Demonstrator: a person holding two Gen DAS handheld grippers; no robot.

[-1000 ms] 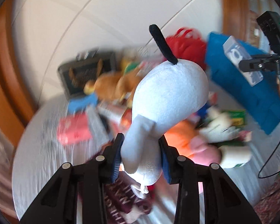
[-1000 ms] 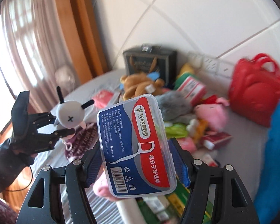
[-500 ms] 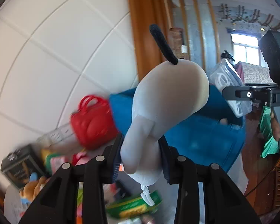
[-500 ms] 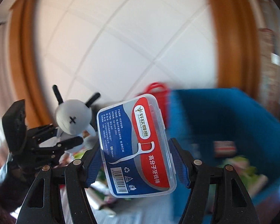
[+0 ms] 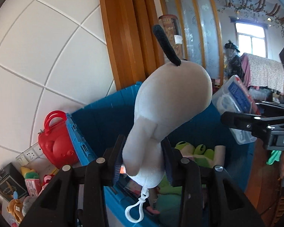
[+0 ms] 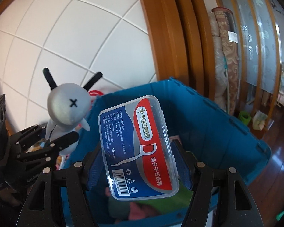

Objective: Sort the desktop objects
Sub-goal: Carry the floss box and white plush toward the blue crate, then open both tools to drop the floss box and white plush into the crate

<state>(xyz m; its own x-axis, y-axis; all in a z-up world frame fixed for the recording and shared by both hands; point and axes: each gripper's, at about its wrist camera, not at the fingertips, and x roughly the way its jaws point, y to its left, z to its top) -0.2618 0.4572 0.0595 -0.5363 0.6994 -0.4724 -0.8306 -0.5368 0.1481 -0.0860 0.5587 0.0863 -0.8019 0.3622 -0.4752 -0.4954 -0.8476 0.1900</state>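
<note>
My left gripper (image 5: 143,164) is shut on a grey plush rabbit (image 5: 166,113) with black ears and a white clip, held above the near rim of a big blue bin (image 5: 96,121). My right gripper (image 6: 139,165) is shut on a clear dental floss pick box (image 6: 137,145) with a red and blue label, held over the same blue bin (image 6: 227,132). The rabbit also shows in the right wrist view (image 6: 68,106), at the left beside the bin. The floss box shows in the left wrist view (image 5: 234,102) at the right.
The bin holds a green frog plush (image 5: 195,149) and other items. A red bear-shaped bag (image 5: 56,143) leans against the bin's left wall. Further left lie a black box (image 5: 5,181) and small toys. A white tiled wall and wooden door frame (image 5: 126,34) stand behind.
Both grippers swung from the cluttered table toward the blue bin, each keeping its object. The bin now fills the lower middle of both views, and the table pile slid off to the left.
</note>
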